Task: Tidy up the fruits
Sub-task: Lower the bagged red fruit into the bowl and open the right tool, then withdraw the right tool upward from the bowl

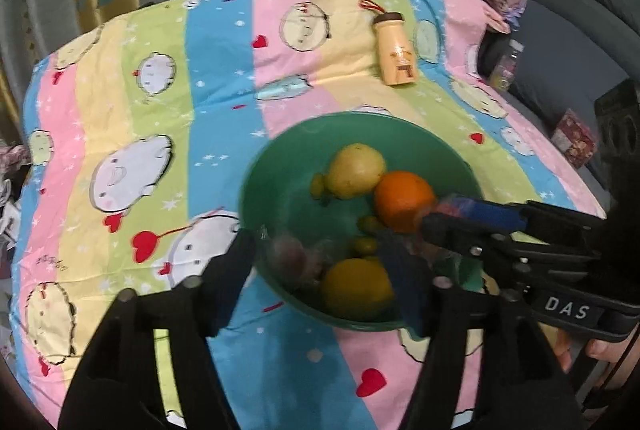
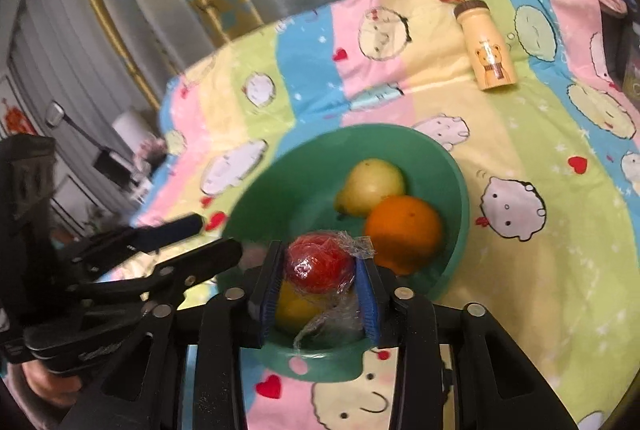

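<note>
- fruits: your right claw (image 2: 320,304) is clamped on a plastic-wrapped red fruit (image 2: 320,262) over the near side of the green bowl (image 2: 456,165).
- bowl contents: pear (image 2: 370,185), orange (image 2: 404,230) and yellow fruit (image 2: 296,306).
- your left claw (image 1: 320,262) has its fingers spread apart at the bowl's near rim.
- bowl rests on the striped cartoon sheet (image 1: 160,109); a yellow bottle (image 1: 396,49) lies well beyond.

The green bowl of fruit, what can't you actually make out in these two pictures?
- Left wrist view: the small green-yellow fruits in the green plastic bowl are blurred; their kind is unclear.
- Left wrist view: the right gripper is smeared by motion, hiding its load.
- Right wrist view: the plastic-wrapped red fruit covers most of the yellow round fruit.
- Right wrist view: the bowl's near rim sits behind the fingers.
</note>
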Available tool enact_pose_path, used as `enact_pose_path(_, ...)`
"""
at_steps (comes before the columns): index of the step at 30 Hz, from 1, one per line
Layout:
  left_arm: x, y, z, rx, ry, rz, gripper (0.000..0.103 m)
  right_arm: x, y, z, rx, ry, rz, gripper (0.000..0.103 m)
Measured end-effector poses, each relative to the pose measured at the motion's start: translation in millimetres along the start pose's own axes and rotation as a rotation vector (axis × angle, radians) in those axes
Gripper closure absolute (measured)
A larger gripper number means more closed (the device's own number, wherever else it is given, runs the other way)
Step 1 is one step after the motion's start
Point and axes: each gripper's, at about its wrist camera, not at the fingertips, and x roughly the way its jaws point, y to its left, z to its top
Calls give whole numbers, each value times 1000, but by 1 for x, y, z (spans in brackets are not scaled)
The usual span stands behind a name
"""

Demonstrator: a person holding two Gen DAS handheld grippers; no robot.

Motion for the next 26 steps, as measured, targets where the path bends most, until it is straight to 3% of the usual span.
enact_pose_path(4,-25,11,4,-31,-33,25,5,-18,9,10,-44,10,-86,29)
enact_pose_path(7,-47,16,8,-51,-47,35,1,-36,19,23,-78,14,-100,17)
enact_pose_path(13,-85,14,19,-54,-39,135,0,-72,52,36,-178,28,-156,9)
enact_pose_path(19,-110,16,26,-115,-51,38,1,-98,73,41,-232,26,-160,9)
enact_pose_path(26,-118,8,31,-105,-80,73,0,-115,83,41,-251,-2,-157,9)
